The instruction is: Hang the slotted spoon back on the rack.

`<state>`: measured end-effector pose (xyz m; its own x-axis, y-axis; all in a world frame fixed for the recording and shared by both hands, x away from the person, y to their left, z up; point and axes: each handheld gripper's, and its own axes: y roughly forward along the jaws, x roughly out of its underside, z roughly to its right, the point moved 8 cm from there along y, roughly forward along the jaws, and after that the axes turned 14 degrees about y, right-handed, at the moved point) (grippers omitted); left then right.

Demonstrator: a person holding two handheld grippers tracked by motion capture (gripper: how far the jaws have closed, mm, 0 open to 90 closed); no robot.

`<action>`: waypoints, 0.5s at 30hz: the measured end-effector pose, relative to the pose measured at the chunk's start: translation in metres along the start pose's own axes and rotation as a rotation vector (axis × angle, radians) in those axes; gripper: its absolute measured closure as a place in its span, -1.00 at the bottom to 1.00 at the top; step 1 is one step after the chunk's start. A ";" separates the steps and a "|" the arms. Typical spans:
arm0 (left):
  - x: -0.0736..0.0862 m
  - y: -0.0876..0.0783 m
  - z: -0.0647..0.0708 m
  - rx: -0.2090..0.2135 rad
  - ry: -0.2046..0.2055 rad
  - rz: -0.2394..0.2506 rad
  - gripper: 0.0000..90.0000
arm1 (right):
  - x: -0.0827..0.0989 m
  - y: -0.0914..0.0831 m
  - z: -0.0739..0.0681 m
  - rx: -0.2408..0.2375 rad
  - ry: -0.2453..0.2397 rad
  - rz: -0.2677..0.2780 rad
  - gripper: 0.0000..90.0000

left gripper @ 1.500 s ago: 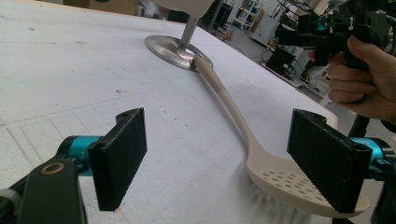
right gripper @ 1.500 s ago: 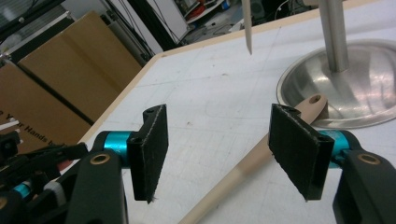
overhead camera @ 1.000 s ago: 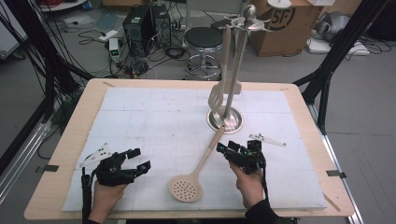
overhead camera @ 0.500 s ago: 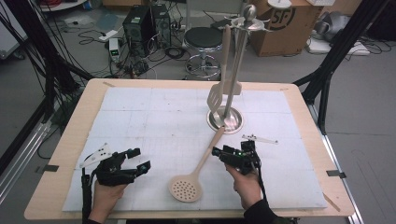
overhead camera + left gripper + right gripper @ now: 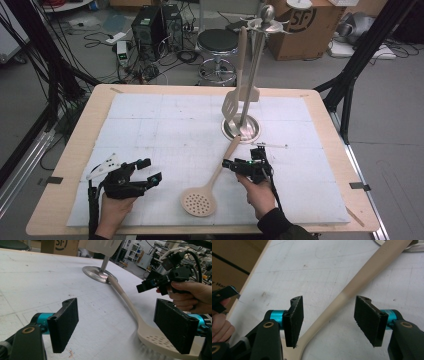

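White padded desk point(image 5: 150, 120) amid cables and boxes. Skimmer point(image 5: 210, 185) near front edge, bowl frontward, handle slanting back to stand point(image 5: 242, 127). Right claw point(image 5: 235, 165) released astride handle, narrowing; left claw point(image 5: 150, 172) released.

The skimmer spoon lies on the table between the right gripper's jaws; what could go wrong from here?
1. The right gripper is open around the skimmer spoon, whose handle runs slantwise between the pads, so it may twist as the jaws close.
2. The handle's tip touches the base of the utensil stand; lifting could knock it.
3. A slotted spatula hangs on that stand and could swing or fall.
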<state>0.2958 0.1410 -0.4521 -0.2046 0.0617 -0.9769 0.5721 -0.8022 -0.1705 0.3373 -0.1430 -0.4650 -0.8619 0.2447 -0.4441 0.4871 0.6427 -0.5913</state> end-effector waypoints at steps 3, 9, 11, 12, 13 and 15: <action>0.000 0.000 -0.001 -0.003 -0.001 0.000 -0.54 | 0.000 0.003 0.000 0.012 0.018 -0.011 -0.02; 0.000 0.000 0.000 0.003 0.004 0.001 -0.54 | 0.001 0.012 0.001 0.027 0.072 -0.054 -0.02; -0.001 0.000 0.000 0.006 0.004 0.003 -0.54 | 0.002 0.016 0.002 0.044 0.081 -0.069 -0.02; -0.001 0.000 0.000 0.006 0.003 0.005 -0.54 | 0.003 0.018 0.004 0.051 0.083 -0.076 -0.02; -0.001 0.000 0.000 0.006 0.003 0.006 -0.54 | 0.003 0.019 0.005 0.057 0.089 -0.080 -0.02; -0.001 -0.001 0.001 0.007 0.002 0.008 -0.54 | 0.003 0.023 0.005 0.060 0.099 -0.083 0.00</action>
<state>0.2952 0.1411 -0.4509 -0.1982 0.0565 -0.9785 0.5678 -0.8071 -0.1616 0.3463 -0.1311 -0.4829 -0.9079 0.2649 -0.3248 0.4183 0.6202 -0.6636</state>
